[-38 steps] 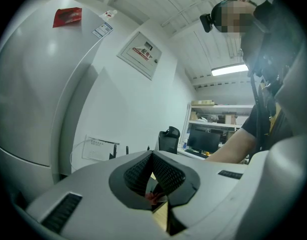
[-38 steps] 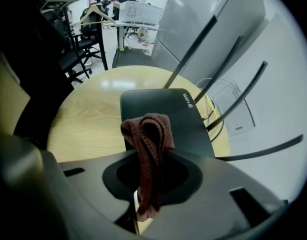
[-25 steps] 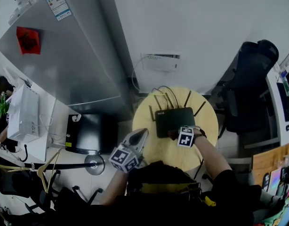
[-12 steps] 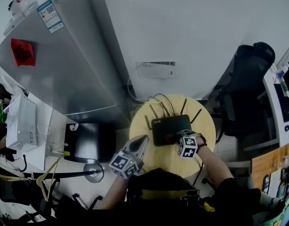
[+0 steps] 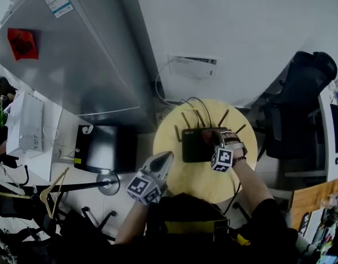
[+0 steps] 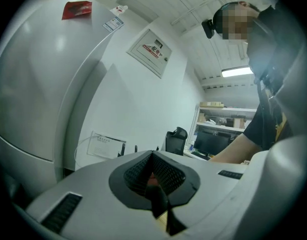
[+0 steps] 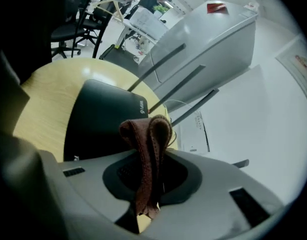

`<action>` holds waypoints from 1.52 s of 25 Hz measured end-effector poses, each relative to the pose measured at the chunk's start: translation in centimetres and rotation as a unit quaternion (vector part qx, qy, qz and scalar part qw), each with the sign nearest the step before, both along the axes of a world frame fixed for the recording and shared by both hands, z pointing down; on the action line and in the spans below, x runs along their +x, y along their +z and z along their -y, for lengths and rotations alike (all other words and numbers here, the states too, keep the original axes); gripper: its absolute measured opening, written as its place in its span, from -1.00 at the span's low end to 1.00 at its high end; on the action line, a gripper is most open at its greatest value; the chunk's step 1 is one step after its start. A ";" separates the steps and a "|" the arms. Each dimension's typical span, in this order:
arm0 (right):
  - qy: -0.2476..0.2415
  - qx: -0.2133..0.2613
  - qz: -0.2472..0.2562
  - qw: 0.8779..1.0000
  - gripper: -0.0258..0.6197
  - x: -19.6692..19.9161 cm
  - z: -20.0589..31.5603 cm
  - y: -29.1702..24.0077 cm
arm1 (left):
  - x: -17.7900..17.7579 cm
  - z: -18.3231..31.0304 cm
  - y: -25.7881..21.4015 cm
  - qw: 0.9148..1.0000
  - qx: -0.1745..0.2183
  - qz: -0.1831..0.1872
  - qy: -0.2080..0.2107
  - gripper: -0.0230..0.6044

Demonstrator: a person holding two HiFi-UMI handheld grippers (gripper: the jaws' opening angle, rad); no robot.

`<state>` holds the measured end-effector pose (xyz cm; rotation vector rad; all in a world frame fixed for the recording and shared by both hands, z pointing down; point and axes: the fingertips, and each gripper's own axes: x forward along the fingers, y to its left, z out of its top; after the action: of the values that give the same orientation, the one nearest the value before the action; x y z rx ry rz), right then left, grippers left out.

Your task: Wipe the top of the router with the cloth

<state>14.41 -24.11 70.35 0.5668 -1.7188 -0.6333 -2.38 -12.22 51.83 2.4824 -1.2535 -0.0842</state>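
The black router [image 5: 195,144] lies flat on a round wooden table [image 5: 180,172], with its antennas [image 5: 186,120] sticking out toward the wall. My right gripper [image 5: 214,137] hovers over the router's right part, shut on a brown cloth [image 5: 208,133]. In the right gripper view the folded cloth [image 7: 147,149] sticks up from the gripper [image 7: 149,181], with the router [image 7: 98,121] and its long antennas [image 7: 177,86] just beyond. My left gripper [image 5: 163,158] is held off the table's left edge, shut and holding nothing [image 6: 154,181].
A grey refrigerator [image 5: 75,59] stands at the left and a black box [image 5: 100,150] sits on the floor beside the table. A white wall box [image 5: 194,67] with cables lies behind the router. A black office chair [image 5: 298,109] is at the right.
My right gripper has slid with the cloth from the router's near right edge farther across its top toward the wall. The left gripper has stayed in place.
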 end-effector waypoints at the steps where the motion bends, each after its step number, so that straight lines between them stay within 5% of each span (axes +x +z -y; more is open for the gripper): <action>1: 0.007 0.007 -0.003 1.000 -0.73 -0.2 0.9 -0.2 | -0.5 -0.1 0.0 1.000 0.000 0.000 -0.011 -0.94; 8: 0.034 -0.012 -0.036 0.999 -0.73 -0.5 3.2 1.3 | -2.6 -1.8 0.8 0.999 -0.012 0.010 -0.050 -0.94; 22: 0.152 -0.141 0.020 0.978 -0.73 1.6 -0.5 3.3 | 0.1 -3.5 1.5 1.000 -0.014 0.013 0.005 -0.94; 38: 0.184 -0.236 0.040 0.953 -0.72 2.7 -6.0 3.5 | 1.2 -3.8 0.9 0.999 0.007 0.022 0.039 -0.94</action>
<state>17.15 -18.12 73.87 0.5528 -1.7014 0.0711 -1.13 -8.41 52.74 2.5551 -1.1757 -0.0190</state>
